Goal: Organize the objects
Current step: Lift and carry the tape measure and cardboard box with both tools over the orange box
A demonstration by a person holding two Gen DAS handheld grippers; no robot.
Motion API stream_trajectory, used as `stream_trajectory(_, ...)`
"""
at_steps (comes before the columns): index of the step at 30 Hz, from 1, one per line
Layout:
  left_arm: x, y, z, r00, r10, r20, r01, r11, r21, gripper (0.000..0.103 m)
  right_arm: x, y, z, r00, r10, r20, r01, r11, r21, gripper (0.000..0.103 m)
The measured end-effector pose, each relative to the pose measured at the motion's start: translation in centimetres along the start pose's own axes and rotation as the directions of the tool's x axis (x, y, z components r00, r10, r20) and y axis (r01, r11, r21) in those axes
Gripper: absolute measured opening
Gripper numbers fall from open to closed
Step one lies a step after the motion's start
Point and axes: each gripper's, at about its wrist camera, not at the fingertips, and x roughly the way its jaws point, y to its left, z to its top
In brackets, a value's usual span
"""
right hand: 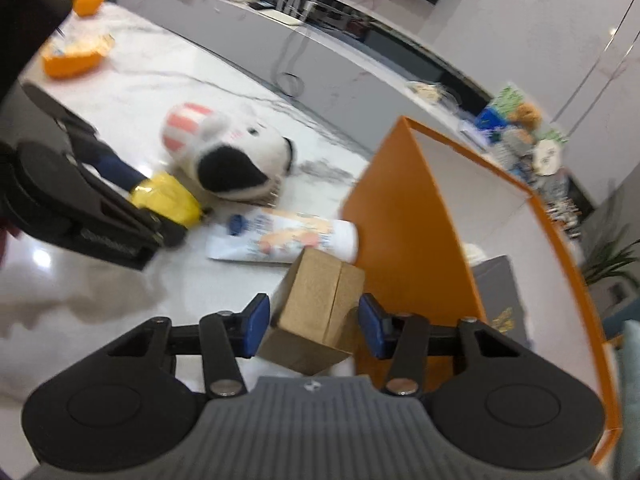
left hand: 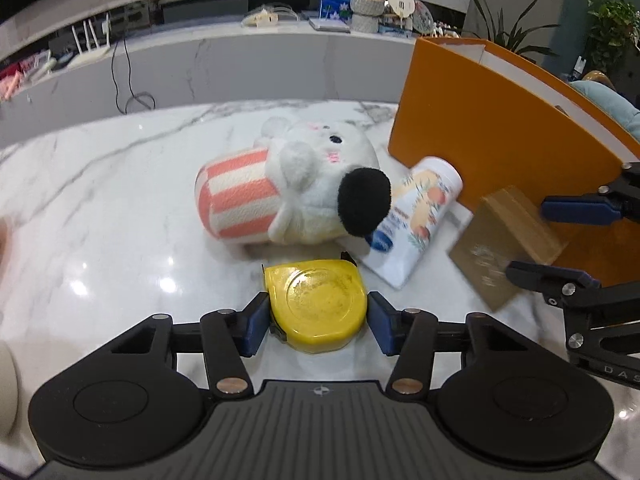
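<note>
My left gripper is shut on a yellow tape measure, just above the marble table; it also shows in the right wrist view. My right gripper is shut on a brown cardboard box, tilted and held beside the orange box wall; the cardboard box also shows in the left wrist view. A white plush toy with a pink striped part lies on the table. A white tube with peach print lies next to it, its cap against the orange box.
The tall orange box stands open at the right, with a grey item inside. Orange objects lie at the table's far left. A grey counter with clutter runs behind the table.
</note>
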Motion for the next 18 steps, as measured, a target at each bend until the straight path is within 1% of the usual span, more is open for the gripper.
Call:
stream_trajectory(2, -0.5, 0.0, -0.3, 1.0, -0.012, -0.023, 0.012, 1.0, -0.002, 0.061, -0.4, -0.1, 0.1, 0.998, 0.055, 0.006, -0.055, 0.998, 0.031, 0.051)
stream_trajectory(3, -0.7, -0.1, -0.4, 0.999, -0.015, -0.033, 0.016, 1.0, 0.003, 0.061, -0.6, -0.1, 0.1, 0.997, 0.07, 0.015, -0.07, 0.997, 0.043, 0.05)
stream_trajectory(4, -0.9, -0.2, -0.5, 0.999, -0.017, -0.039, 0.017, 1.0, 0.01, 0.061, -0.7, 0.1, 0.2, 0.997, 0.066, 0.03, -0.067, 0.997, 0.048, 0.057)
stream_trajectory(5, -0.9, -0.4, -0.6, 0.999, -0.017, -0.043, 0.017, 1.0, 0.02, 0.061, -0.9, 0.4, 0.2, 0.998, 0.034, 0.048, -0.036, 0.998, 0.043, 0.063)
stream_trajectory(6, -0.9, -0.6, -0.7, 0.999, -0.014, -0.045, 0.015, 0.999, 0.031, 0.062, -0.9, 0.9, 0.2, 0.998, -0.005, 0.064, 0.003, 0.999, 0.033, 0.071)
stream_trajectory(7, -0.9, -0.6, -0.8, 0.999, -0.01, -0.041, 0.012, 0.999, 0.039, 0.062, -0.8, 1.1, 0.3, 0.997, -0.025, 0.072, 0.023, 0.999, 0.026, 0.072)
stream_trajectory(9, -0.8, -0.6, -1.0, 1.0, -0.008, -0.025, 0.009, 0.999, 0.042, 0.063, -0.2, 1.4, 0.3, 0.998, -0.021, 0.053, 0.019, 0.999, 0.04, 0.072)
stream_trajectory(11, -0.7, -0.7, -1.1, 1.0, -0.01, -0.012, 0.011, 0.999, 0.043, 0.066, 0.8, 1.2, 0.2, 1.0, -0.005, 0.021, 0.004, 0.996, 0.085, 0.07)
stream_trajectory(13, -0.8, -0.8, -1.1, 1.0, 0.007, 0.007, -0.008, 0.998, 0.057, 0.069, 1.5, 1.1, 0.1, 1.0, 0.01, -0.008, -0.009, 0.993, 0.114, 0.064)
stream_trajectory(14, -0.8, -0.8, -1.1, 1.0, 0.017, 0.01, -0.017, 0.998, 0.065, 0.069, 1.9, 1.1, 0.0, 1.0, 0.014, -0.017, -0.011, 0.992, 0.129, 0.063)
stream_trajectory(15, -0.9, -0.8, -1.1, 1.0, 0.02, 0.01, -0.021, 0.997, 0.069, 0.07, 2.2, 1.0, -0.1, 1.0, 0.017, -0.024, -0.013, 0.99, 0.141, 0.062)
stream_trajectory(16, -0.8, -0.7, -1.2, 1.0, 0.019, 0.005, -0.019, 0.998, 0.067, 0.07, 2.5, 0.9, -0.1, 0.999, 0.021, -0.031, -0.016, 0.988, 0.151, 0.057)
stream_trajectory(18, -0.6, -0.6, -1.2, 1.0, 0.016, -0.015, -0.016, 0.998, 0.056, 0.07, 2.9, 0.8, -0.3, 0.998, 0.039, -0.045, -0.03, 0.985, 0.171, 0.055)
